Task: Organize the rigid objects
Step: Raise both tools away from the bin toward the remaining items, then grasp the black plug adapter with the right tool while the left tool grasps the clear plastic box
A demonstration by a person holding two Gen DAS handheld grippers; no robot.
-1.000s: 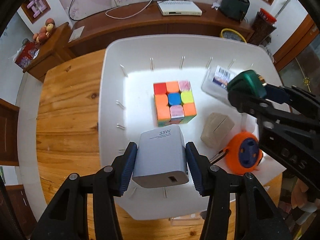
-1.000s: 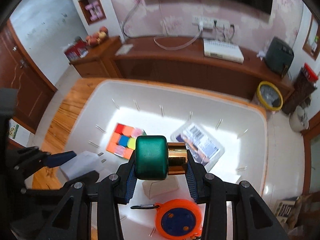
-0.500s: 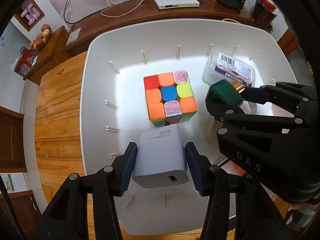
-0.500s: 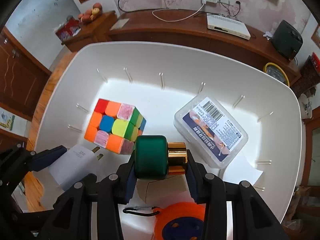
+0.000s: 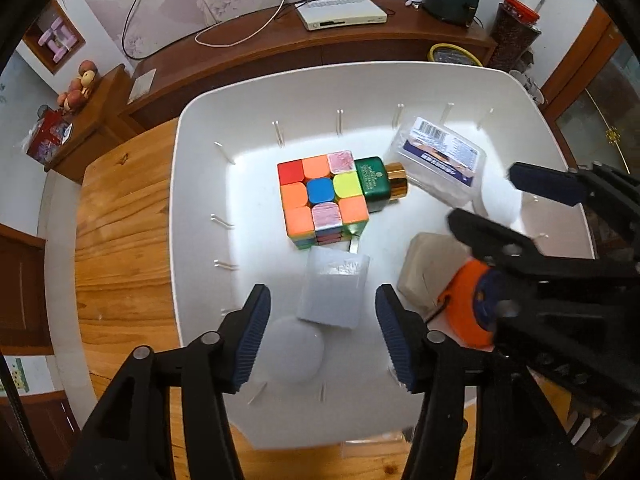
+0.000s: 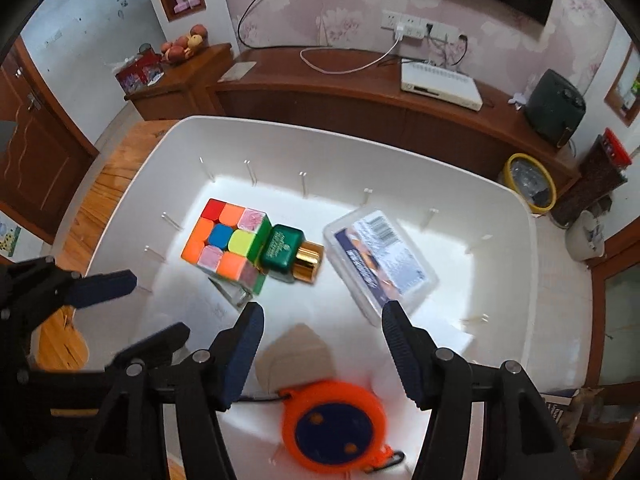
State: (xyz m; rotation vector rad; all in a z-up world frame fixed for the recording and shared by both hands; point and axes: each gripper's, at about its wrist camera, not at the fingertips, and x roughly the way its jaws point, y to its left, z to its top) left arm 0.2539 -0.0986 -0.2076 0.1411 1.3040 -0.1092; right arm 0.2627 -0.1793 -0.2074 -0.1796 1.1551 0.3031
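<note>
White plastic bin (image 5: 188, 184) holds a scrambled colour cube (image 5: 322, 196), green gold-capped bottle (image 5: 378, 184) touching it, white charger (image 5: 334, 294), clear box (image 6: 380, 260); left gripper (image 5: 322, 324) and right gripper (image 6: 322, 344) gape empty.

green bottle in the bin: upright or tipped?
Tipped. The green bottle lies on its side in the white bin, gold cap pointing sideways, body against the puzzle cube.

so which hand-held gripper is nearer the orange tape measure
Right. The right hand-held gripper is open just above the orange tape measure; the left hand-held gripper sits farther left, over the white charger.
</note>
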